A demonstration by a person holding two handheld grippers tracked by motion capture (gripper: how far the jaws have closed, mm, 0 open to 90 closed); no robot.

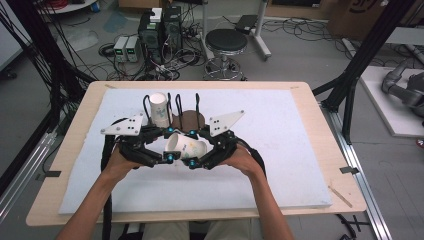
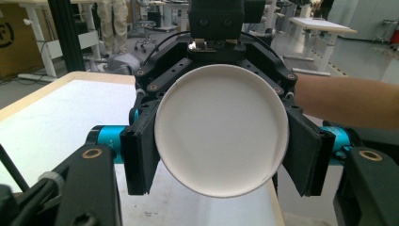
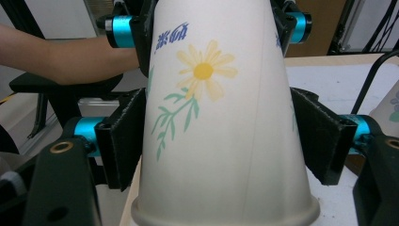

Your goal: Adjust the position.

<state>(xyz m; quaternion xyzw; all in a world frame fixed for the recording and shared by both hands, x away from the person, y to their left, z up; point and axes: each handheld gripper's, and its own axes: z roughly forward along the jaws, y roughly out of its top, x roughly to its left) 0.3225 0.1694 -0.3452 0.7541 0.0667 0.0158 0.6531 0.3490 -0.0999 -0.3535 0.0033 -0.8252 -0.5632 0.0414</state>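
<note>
At centre of high view, paper cup [image 1: 186,146] held on its side above the white mat [image 1: 280,150], between left gripper [image 1: 165,159] & right gripper [image 1: 192,162]. In left gripper view, cup base faces cam, left pads pressed on both flanks. In right gripper view, right pads [image 3: 123,141] touch cup wall w/ flower print at left, right side contact unclear; second cup [image 1: 160,109] upright on rack [image 1: 187,120], just above in frame.

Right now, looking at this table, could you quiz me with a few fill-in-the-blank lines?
The flower on the paper cup is ____.
The left gripper and the right gripper hold that cup ____ them.
The round disc behind it is ____.
Missing words: yellow; between; brown.
</note>
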